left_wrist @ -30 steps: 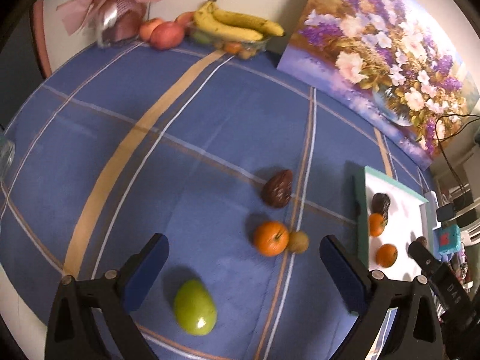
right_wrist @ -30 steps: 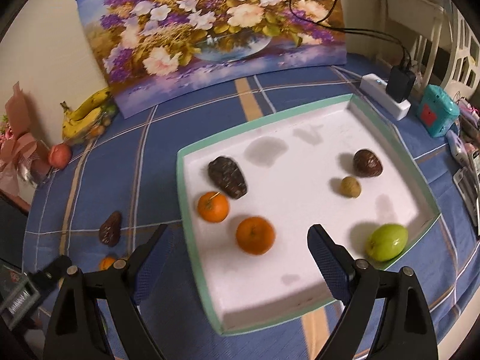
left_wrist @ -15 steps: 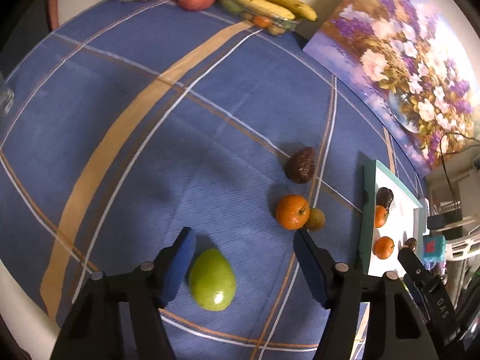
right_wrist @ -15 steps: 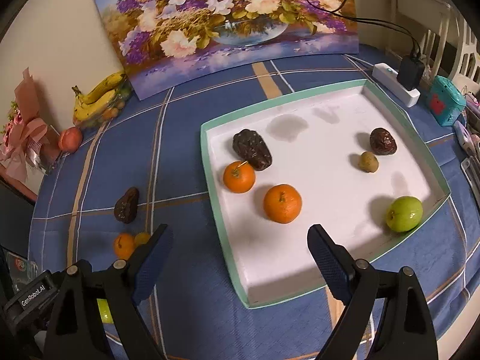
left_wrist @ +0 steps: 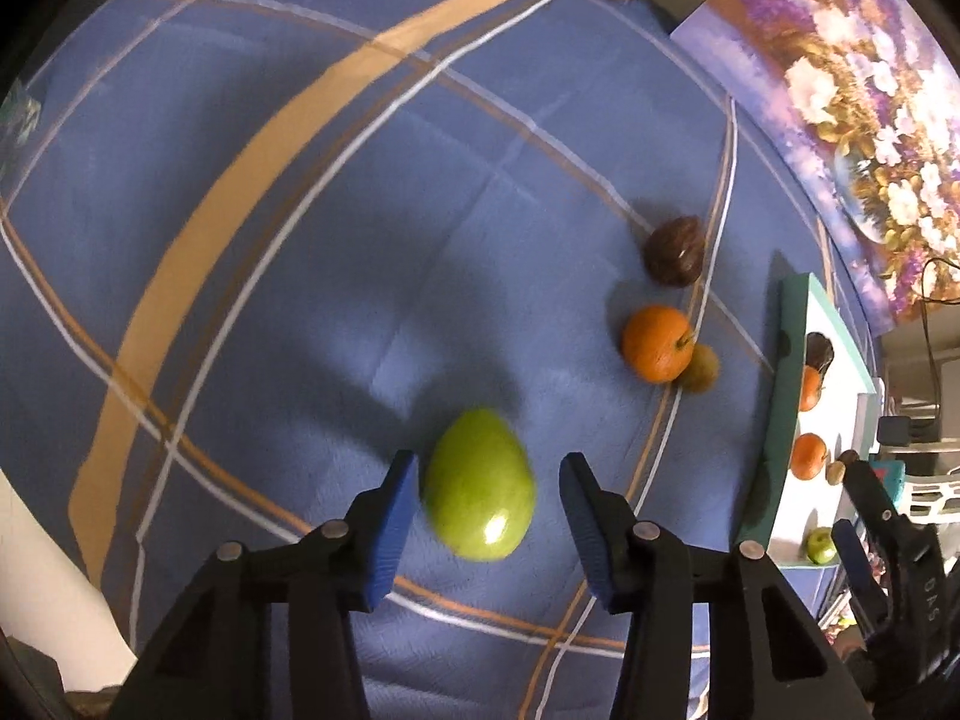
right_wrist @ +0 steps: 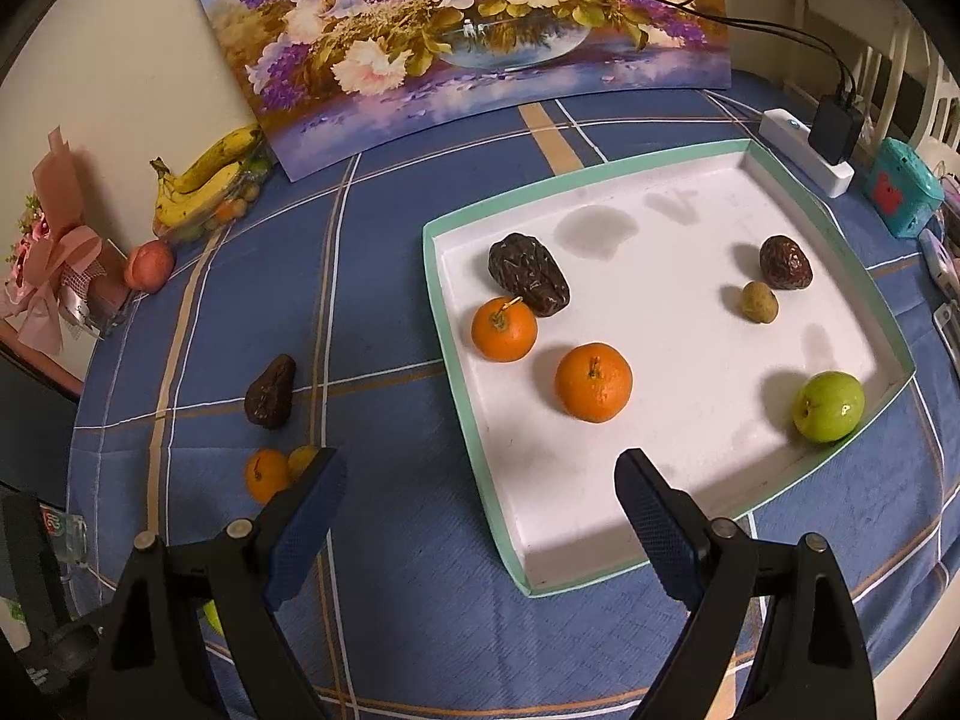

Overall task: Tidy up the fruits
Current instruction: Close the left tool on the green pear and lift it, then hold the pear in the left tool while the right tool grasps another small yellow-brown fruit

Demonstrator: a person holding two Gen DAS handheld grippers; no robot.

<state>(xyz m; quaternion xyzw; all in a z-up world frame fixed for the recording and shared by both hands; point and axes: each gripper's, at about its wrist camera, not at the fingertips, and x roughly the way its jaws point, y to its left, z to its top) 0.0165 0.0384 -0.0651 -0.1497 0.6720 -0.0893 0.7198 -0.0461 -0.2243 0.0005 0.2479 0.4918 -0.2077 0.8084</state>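
So going left to right on the blue plaid tablecloth [left_wrist: 360, 192]; the left gripper [left_wrist: 487, 495] is pointing steeply down over the loose green fruit [left_wrist: 480, 486], and its jaws have just been closing in around it; the fruit sits right between the blue pads [left_wrist: 393, 519], the left one looks touching or nearly so, the right one has a visible gap, so I wouldn't call it gripped yet.

A bit further right on the cloth there's a dark wrinkly fruit [left_wrist: 673, 251], then an orange [left_wrist: 656, 343] with a small brownish-green fruit [left_wrist: 699, 367] touching it; all three are outside the tray.

Then the white tray [right_wrist: 780, 180] with the teal rim; inside it are a big dark wrinkled fruit [right_wrist: 528, 274] touching a small tangerine [right_wrist: 504, 329], a second tangerine [right_wrist: 593, 382] near the middle, a small tan fruit [right_wrist: 759, 302] just beside another dark one [right_wrist: 785, 262], and a green apple [right_wrist: 828, 399] tucked in the near right corner.

The right gripper [right_wrist: 480, 516] hangs over the tray's near left corner, wide open, nothing in it.

My read: the step in hand is the pickup of that green fruit; the next move needs the pads to finish squeezing evenly, since it's smooth, rounded and probably slippery, then a lift and a carry over the rim, maybe next to the green apple if it's sorting by kind.
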